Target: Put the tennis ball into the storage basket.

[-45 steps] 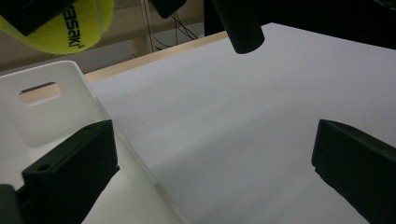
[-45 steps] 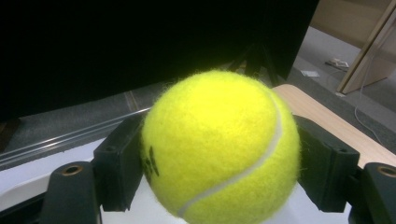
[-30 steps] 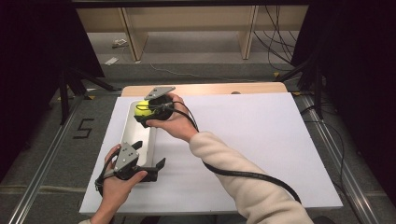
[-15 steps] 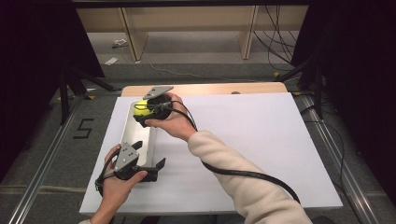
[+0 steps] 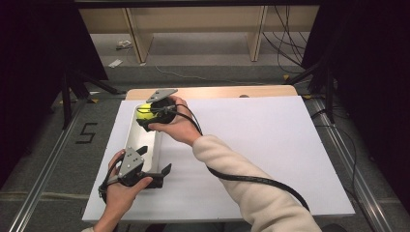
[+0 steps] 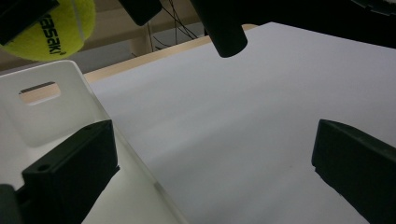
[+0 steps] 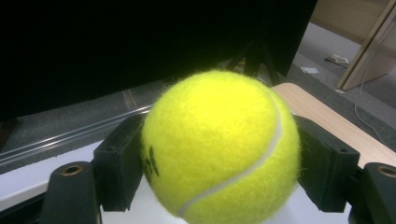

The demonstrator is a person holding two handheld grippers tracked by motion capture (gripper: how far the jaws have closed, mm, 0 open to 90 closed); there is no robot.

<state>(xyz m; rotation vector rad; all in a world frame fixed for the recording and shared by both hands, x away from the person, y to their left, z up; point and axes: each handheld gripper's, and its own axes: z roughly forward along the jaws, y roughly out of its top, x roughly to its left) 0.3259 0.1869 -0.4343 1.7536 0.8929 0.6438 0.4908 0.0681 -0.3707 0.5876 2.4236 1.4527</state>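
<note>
Two jaws of the right gripper (image 5: 145,115) pinch the yellow tennis ball (image 5: 143,111) above the far end of the white tray (image 5: 131,140), while the left gripper (image 5: 153,166) stands spread over the tray's near wall.

You worked in a lab: black curtains (image 5: 29,58), floor rails (image 5: 43,174), loose cables (image 5: 290,43), a white-topped table (image 5: 270,145).

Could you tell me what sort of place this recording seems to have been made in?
Probably a lab recording station: a table under a plain white sheet, dark curtains at both sides, loose cables on the floor behind, and a taped "5" marking the floor.
</note>
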